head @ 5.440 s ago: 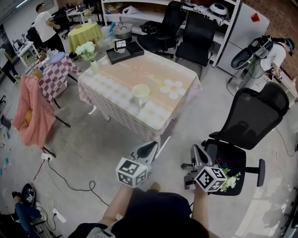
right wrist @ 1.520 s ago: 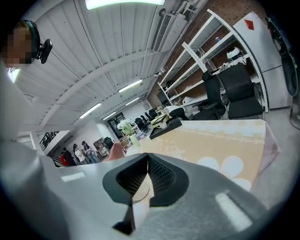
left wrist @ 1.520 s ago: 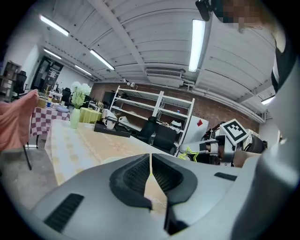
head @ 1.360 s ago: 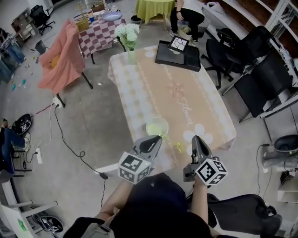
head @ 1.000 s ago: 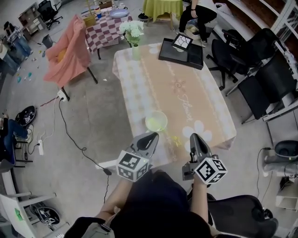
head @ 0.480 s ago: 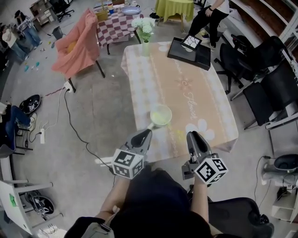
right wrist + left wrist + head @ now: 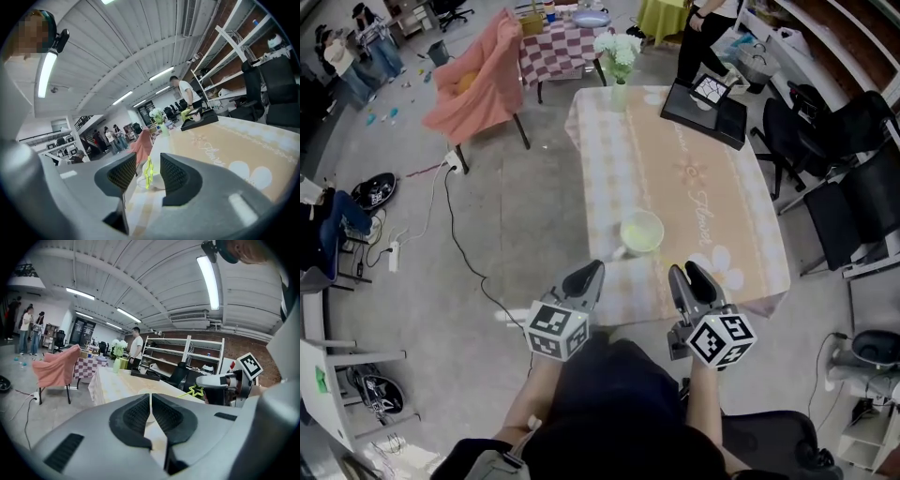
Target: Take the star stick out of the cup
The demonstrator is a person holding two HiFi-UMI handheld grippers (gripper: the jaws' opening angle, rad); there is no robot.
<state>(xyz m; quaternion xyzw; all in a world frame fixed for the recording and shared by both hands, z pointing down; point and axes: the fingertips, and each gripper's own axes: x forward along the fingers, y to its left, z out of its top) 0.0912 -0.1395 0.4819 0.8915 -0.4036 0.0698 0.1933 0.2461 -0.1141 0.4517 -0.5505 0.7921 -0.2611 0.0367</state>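
1. The right gripper (image 7: 148, 161), its jaws just opening wide, frames the star stick (image 7: 148, 172) at lower centre without gripping it; the stick leans from the cup (image 7: 623, 232).
2. The left gripper (image 7: 150, 397) is closed and empty.
3. Risk: closing off-centre could knock the stick aside or tip the cup.

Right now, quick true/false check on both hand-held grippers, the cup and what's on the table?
1. The right hand-held gripper has its jaws apart around the star stick. True; they have just been opening, and neither pad presses on the star.
2. The left hand-held gripper is wide open. False: its jaws are together, with nothing between them.
3. The cup stands upright on the table. True.
4. The black tray touches the cup. False: it sits at a far corner, well apart from it.
5. The vase of flowers stands on the tray. False: it stands on the table itself, at the other far corner.
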